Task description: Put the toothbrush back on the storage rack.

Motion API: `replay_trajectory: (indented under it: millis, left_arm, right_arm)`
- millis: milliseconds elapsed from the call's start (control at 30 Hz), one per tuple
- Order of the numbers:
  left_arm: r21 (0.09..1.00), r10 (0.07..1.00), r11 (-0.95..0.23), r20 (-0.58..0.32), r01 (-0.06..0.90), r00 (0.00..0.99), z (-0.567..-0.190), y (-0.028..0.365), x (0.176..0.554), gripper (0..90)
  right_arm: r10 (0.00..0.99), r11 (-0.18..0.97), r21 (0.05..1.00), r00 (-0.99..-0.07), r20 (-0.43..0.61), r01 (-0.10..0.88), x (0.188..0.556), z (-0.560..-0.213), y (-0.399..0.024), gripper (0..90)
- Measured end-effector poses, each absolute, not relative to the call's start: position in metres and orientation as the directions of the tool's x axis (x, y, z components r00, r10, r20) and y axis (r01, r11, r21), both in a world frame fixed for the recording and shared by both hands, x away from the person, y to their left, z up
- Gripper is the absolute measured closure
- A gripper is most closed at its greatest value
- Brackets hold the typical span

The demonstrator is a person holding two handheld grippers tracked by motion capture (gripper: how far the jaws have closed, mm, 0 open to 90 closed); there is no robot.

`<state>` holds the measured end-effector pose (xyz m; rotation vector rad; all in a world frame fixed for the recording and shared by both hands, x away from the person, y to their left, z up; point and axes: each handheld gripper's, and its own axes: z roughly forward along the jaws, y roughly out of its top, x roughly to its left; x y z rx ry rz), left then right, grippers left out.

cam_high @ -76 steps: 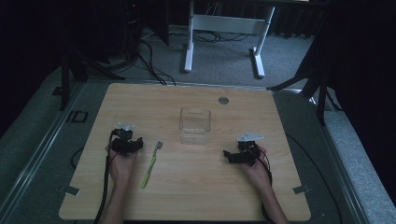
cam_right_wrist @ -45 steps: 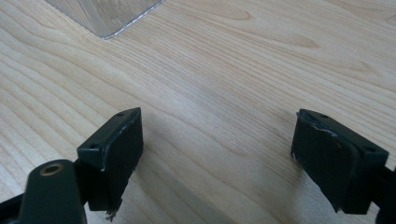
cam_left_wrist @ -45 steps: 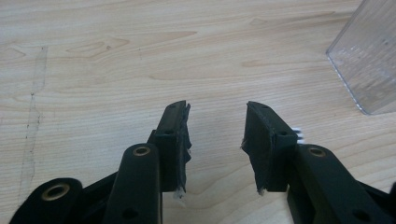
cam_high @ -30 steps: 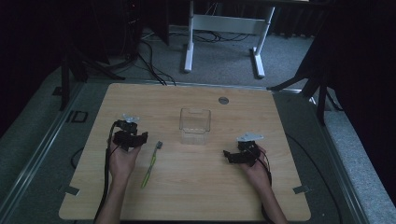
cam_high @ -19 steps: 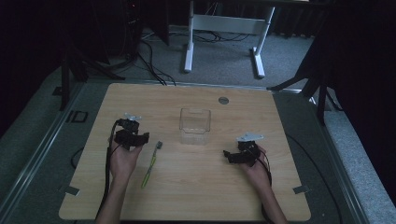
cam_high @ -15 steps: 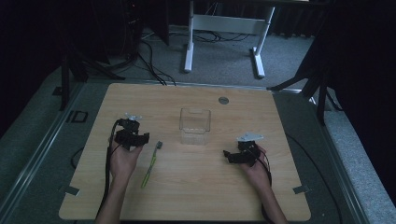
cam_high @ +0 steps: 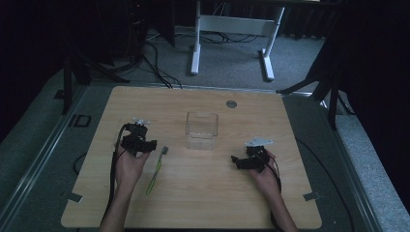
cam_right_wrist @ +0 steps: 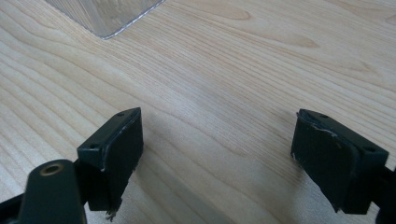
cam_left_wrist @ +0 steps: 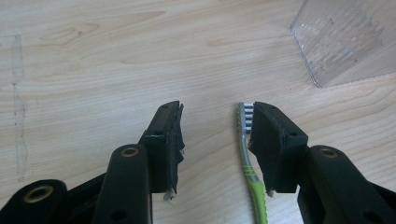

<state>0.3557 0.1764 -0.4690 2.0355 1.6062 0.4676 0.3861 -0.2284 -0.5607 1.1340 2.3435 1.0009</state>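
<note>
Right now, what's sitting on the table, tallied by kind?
Green toothbrush: 1
Clear plastic container: 1
Round grey disc set in the tabletop: 1
Hand-held tools: 2, left tool and right tool
Total: 5

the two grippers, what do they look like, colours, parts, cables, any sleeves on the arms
Both the left gripper and the right gripper are black, each with two blocky black jaws on arms fixed by brass-coloured rivets. The jaw faces look worn and chipped at the edges. A black cable trails from each back along the forearm. The right one carries a pale grey three-cornered plate on top. The forearms are bare, with no sleeves in view.
</note>
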Motion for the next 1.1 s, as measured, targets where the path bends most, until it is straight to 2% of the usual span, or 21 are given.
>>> replay_trajectory:
  millis: [1100]
  left_arm:
    - [0.448, 0.966, -0.198, -0.062, 0.872, 0.250, -0.4752, 0.1694, 0.3617, 49.7]
  right_arm:
    - [0.787, 0.429, 0.725, -0.617, -0.006, 0.539, 0.3860, -0.5606, -0.2283, 16.7]
